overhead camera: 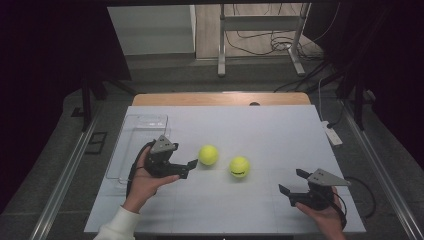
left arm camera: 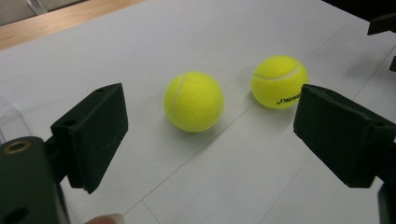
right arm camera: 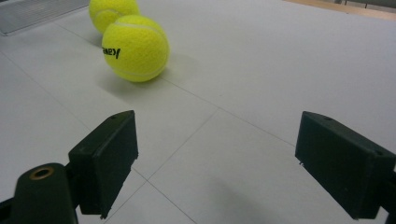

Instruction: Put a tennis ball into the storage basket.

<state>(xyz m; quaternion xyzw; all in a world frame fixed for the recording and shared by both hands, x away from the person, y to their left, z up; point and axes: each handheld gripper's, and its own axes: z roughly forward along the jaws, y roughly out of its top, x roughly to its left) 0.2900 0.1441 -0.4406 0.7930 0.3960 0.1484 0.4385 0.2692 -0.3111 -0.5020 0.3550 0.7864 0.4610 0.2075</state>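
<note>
Right gripper (overhead camera: 292, 184) near the table's (overhead camera: 280, 130) front edge — jaws wide apart, holding nothing. Left gripper (overhead camera: 188, 169) likewise wide and empty, left ball (overhead camera: 208, 154) just beyond its tips. Right ball (overhead camera: 239, 166) near it, apart. Clear box (overhead camera: 140, 131) at left edge — bare white surface beyond.

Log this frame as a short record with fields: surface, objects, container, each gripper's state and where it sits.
surface: white table top
objects: two yellow tennis balls, left ball and right ball, apart, mid-table
container: clear plastic box, left side, looks empty
left gripper: open, holding nothing, jaws aimed at the left ball, just short of it
right gripper: open, holding nothing, near the table's right front, away from both balls
marking: black print on the right ball
</note>
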